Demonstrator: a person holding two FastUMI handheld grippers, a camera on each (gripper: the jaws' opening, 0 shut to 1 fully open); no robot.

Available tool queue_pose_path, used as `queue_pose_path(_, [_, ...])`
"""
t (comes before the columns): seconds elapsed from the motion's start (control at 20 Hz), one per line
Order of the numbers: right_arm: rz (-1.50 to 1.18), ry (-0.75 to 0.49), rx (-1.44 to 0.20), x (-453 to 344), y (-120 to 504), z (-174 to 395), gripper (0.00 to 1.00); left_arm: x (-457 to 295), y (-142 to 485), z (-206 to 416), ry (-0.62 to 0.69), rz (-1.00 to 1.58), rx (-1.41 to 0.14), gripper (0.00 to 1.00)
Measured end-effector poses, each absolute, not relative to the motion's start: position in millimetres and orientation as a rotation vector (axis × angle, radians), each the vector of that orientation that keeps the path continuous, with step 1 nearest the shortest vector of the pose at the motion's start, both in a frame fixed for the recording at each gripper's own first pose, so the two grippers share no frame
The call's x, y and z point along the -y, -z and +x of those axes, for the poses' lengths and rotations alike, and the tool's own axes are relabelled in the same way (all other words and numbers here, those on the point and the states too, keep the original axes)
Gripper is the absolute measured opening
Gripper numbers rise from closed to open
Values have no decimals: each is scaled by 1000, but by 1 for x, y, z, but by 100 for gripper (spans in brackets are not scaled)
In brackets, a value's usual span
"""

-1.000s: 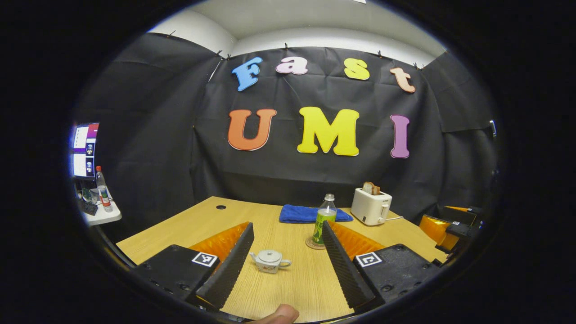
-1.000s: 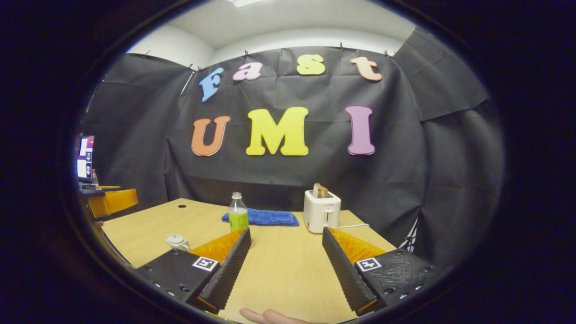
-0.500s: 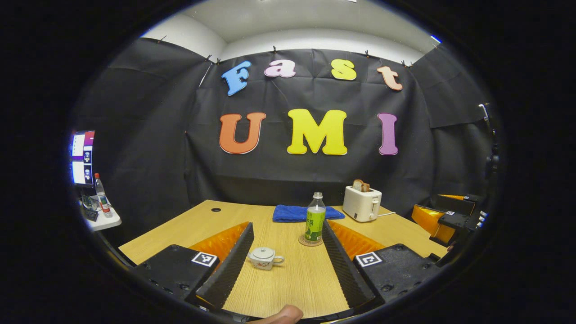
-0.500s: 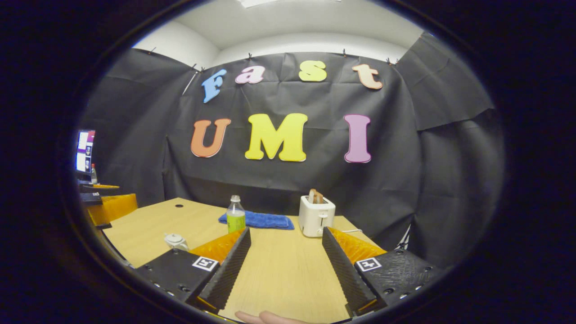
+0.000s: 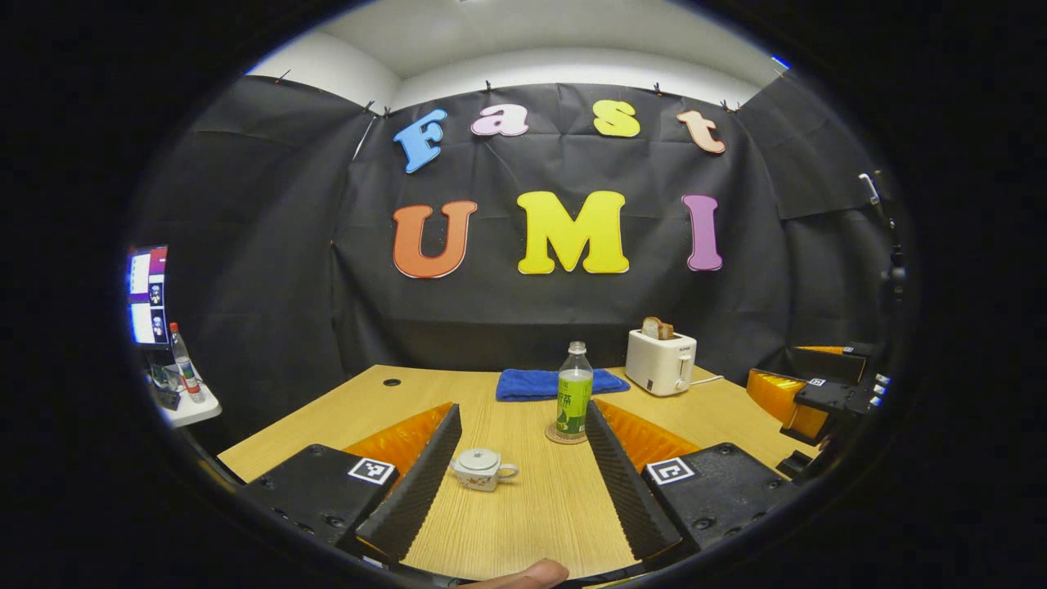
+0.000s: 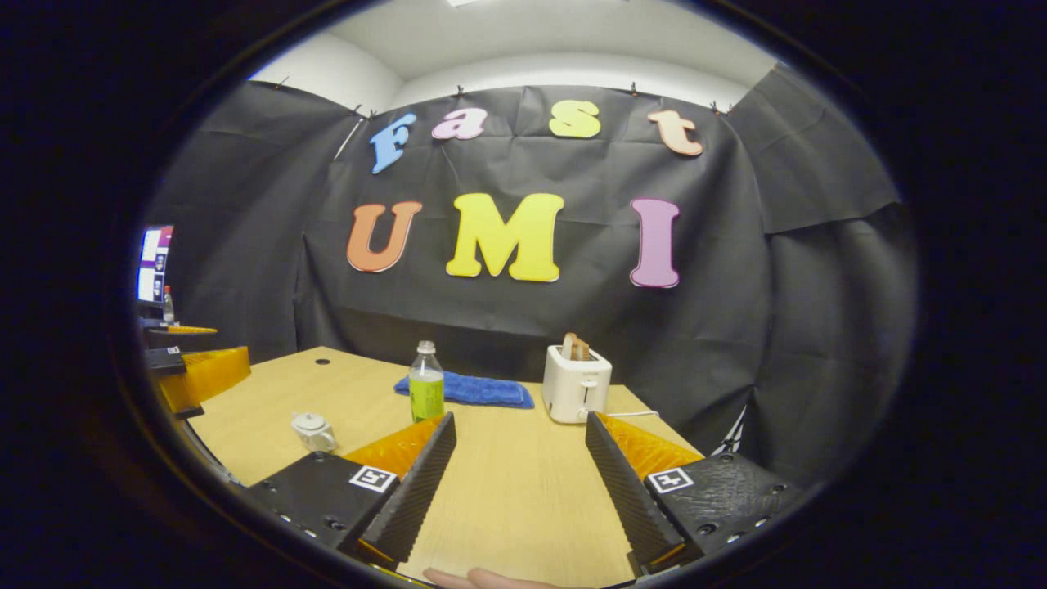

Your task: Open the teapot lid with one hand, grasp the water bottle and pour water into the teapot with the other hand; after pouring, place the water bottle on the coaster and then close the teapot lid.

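Observation:
A small white teapot (image 5: pixel 481 469) with its lid on sits on the wooden table (image 5: pixel 532 523), between the fingers of my open left gripper (image 5: pixel 520 448) but farther off. Behind it stands a water bottle (image 5: pixel 574 400) with a green label on a round coaster (image 5: pixel 566 436). In the right gripper view the teapot (image 6: pixel 314 430) lies at the left and the bottle (image 6: pixel 425 393) stands beyond my left finger. My right gripper (image 6: pixel 519 448) is open over bare table (image 6: pixel 523 499). The other gripper (image 5: pixel 806 401) shows at the right edge of the left gripper view.
A white toaster (image 5: pixel 659 361) holding bread and a folded blue cloth (image 5: pixel 540 383) sit at the table's far side. A side shelf (image 5: pixel 184 405) with a bottle and a monitor (image 5: pixel 147 294) stands at the left. A fingertip (image 5: pixel 523 576) shows at the bottom edge.
Both cameras shifted slightly: in the left gripper view the teapot and bottle slid a little left, then steadied. Both grippers stayed open and nothing on the table moved.

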State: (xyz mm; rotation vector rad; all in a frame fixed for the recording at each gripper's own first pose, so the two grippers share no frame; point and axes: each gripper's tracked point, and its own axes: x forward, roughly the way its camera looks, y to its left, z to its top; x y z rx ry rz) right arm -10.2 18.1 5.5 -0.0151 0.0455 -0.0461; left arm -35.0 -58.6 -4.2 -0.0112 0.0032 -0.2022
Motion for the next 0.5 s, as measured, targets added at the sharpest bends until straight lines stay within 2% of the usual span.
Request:
queue_pose_path(0.1, [-16,48,-46,-18,-5,-10,95,61,6,-35,206,-10,-7,96])
queue_pose_path(0.45, [-16,38,-57,-23,0,-6,98,55,7,-32,178,-8,2,96])
queue_pose_path(0.5, [-15,34,-58,-24,0,-5,95,54,4,-32,173,-7,10,96])
